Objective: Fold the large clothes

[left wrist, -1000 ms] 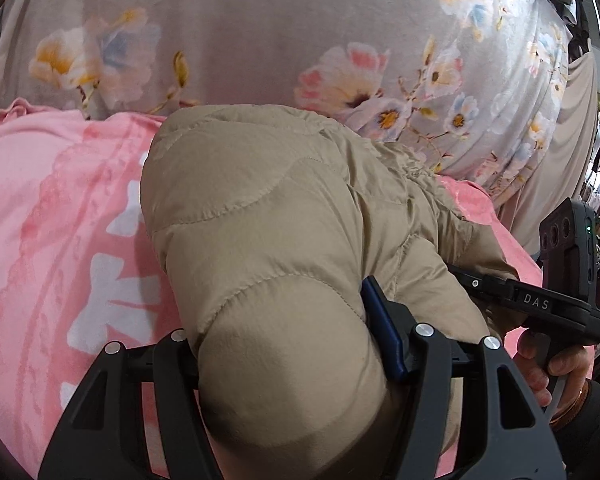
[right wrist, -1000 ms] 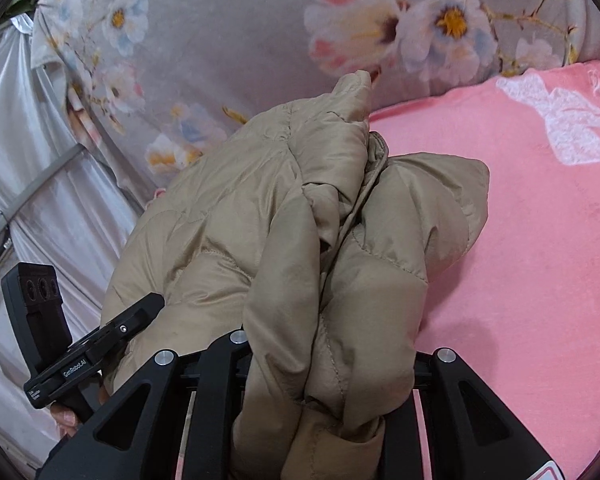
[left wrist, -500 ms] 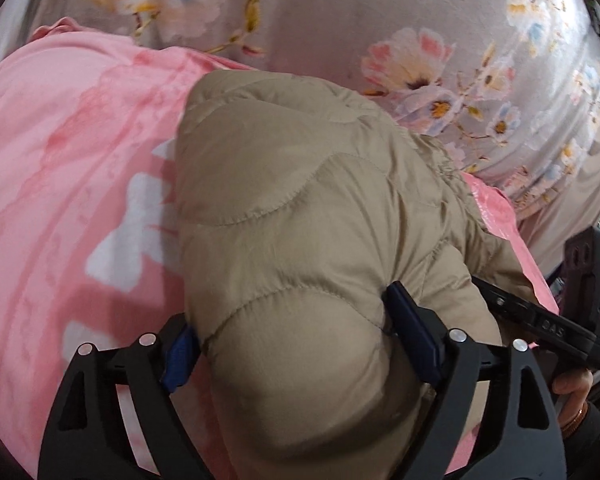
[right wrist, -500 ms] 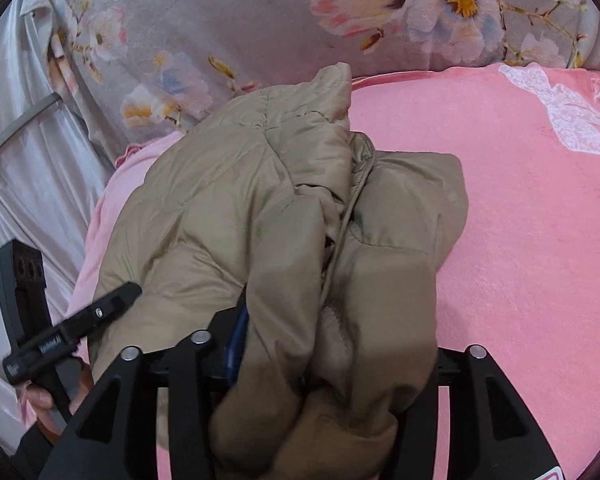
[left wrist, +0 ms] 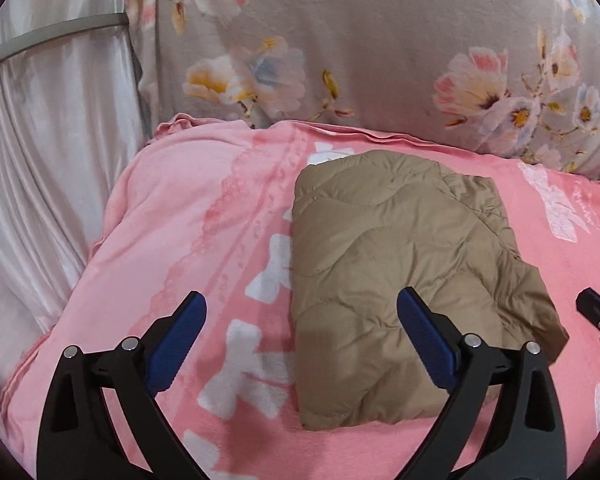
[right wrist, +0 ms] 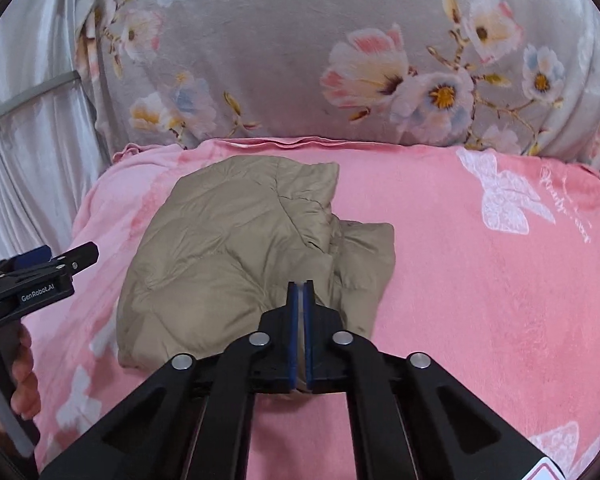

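Note:
A folded tan quilted jacket lies as a compact bundle on the pink blanket. My left gripper hovers over the bundle's near left edge. Its jaws are opening wide, and the blue pads touch nothing. In the right wrist view the jacket sits left of centre on the blanket. My right gripper is shut just above the jacket's near edge, with no cloth between its pads. The left gripper shows at the left edge there, and the right gripper's tip at the right edge of the left view.
A grey floral fabric rises behind the blanket. A white satin curtain with a grey band hangs at the left. A person's hand holds the left gripper's handle. The blanket's ruffled edge drops off at the left.
Both grippers let go of the jacket and drew back and up. It now lies flat on the blanket. The left jaws opened wide; the right jaws closed empty.

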{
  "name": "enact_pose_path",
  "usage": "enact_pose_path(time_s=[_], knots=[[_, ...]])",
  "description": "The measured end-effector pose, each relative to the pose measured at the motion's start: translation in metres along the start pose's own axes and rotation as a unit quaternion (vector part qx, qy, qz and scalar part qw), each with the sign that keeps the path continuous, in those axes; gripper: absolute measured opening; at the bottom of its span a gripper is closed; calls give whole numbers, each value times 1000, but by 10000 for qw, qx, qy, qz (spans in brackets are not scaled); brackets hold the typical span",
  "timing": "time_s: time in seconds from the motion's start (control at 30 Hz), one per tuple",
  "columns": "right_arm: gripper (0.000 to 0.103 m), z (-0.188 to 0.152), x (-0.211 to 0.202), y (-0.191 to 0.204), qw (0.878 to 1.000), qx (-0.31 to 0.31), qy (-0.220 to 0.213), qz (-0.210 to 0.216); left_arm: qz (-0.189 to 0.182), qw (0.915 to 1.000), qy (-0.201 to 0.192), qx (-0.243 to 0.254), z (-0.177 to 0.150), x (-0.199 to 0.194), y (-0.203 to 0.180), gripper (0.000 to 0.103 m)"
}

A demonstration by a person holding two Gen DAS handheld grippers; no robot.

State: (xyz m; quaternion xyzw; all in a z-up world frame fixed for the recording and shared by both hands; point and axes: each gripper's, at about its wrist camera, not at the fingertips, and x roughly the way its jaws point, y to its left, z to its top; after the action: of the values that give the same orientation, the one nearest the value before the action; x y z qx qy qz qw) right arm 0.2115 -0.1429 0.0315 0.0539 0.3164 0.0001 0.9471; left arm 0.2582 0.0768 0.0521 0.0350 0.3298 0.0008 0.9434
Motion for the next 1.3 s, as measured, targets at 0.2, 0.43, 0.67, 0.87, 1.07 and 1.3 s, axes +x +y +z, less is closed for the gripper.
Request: enact_pose_path(time_s=[0.2,0.43,0.67,0.87,1.07,1.3], knots=[[0,-23,50,11,9990,84,383,-197,84,9979,619,-168,-32,52,-24,85],[0,-53,82,6,9973,255,670,-163,7,9972,694,-269,-51,72,-25,88],[0,-68,93,12,9979,79,549,-322,-32,9976,636,-282,-61,84,-28,89],[0,-72,97,15,9980,27,470,-423,-7,9984,525,-209,-67,89,-30,90],[0,-74,99,12,9982,84,475,-367,54,9991,366,-227,-74,91,-34,90],[0,-75,100,14,9982,74,464,-378,209,9996,109,-175,-80,89,-39,91]])
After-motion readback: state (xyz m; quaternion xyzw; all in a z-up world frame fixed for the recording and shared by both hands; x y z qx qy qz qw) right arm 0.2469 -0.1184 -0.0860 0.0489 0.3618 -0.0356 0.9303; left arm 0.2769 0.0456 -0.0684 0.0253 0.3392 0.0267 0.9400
